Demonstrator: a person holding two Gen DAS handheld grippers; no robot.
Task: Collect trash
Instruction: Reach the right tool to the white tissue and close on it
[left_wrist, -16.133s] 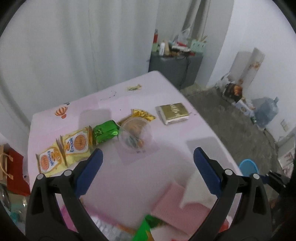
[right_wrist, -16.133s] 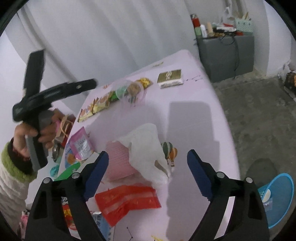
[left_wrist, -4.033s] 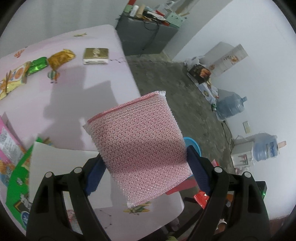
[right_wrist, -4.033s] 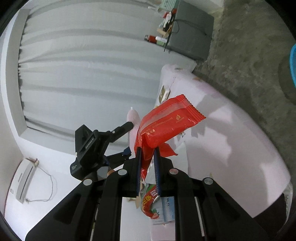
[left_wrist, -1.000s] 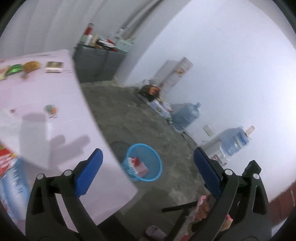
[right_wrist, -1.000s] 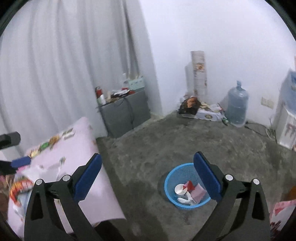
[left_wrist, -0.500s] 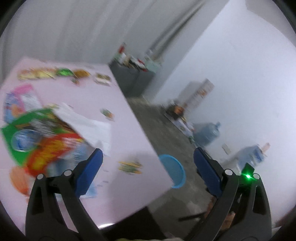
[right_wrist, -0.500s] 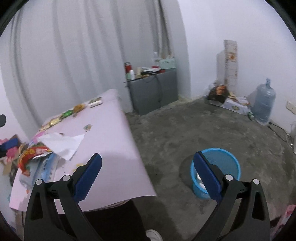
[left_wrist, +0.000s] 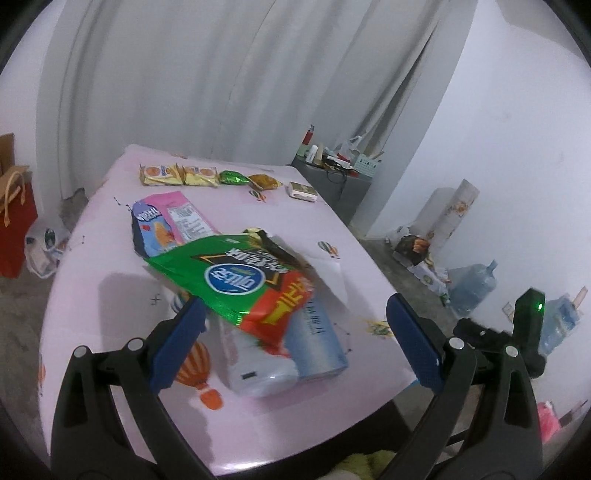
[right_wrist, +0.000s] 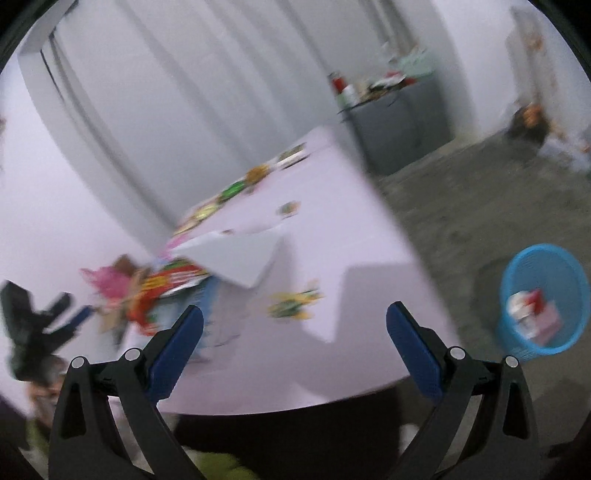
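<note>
Trash: green-and-red snack bag (left_wrist: 243, 282) at centre of the left wrist view, on the pink table (left_wrist: 92, 266), its lower end overlapping a pale blue-white pack (left_wrist: 295, 350).
Under it: white paper sheet (left_wrist: 334, 277) sticks out to the right; pink-and-blue wrapper (left_wrist: 168, 221) lies just above-left, partly covered by the green bag.
Far row: yellow biscuit packs (left_wrist: 177, 175), green foil candy (left_wrist: 232, 178), gold wrapper (left_wrist: 264, 181) and a small gold box (left_wrist: 302, 191) in a line along the table's upper edge.
Bin: blue mesh basket (right_wrist: 543, 299) on the concrete floor at the right edge of the right wrist view, well apart from the table; red and white scraps inside.
Left gripper (left_wrist: 295, 343): jaws spread wide, nothing between them, hovering over the near end of the pile.
Right gripper (right_wrist: 295, 345): jaws spread wide, nothing held; view is motion-blurred, table edge below it.
Other: grey cabinet (left_wrist: 332, 184) with bottles, upper right of the left wrist view; red paper bag (left_wrist: 14, 229) at the left edge.
</note>
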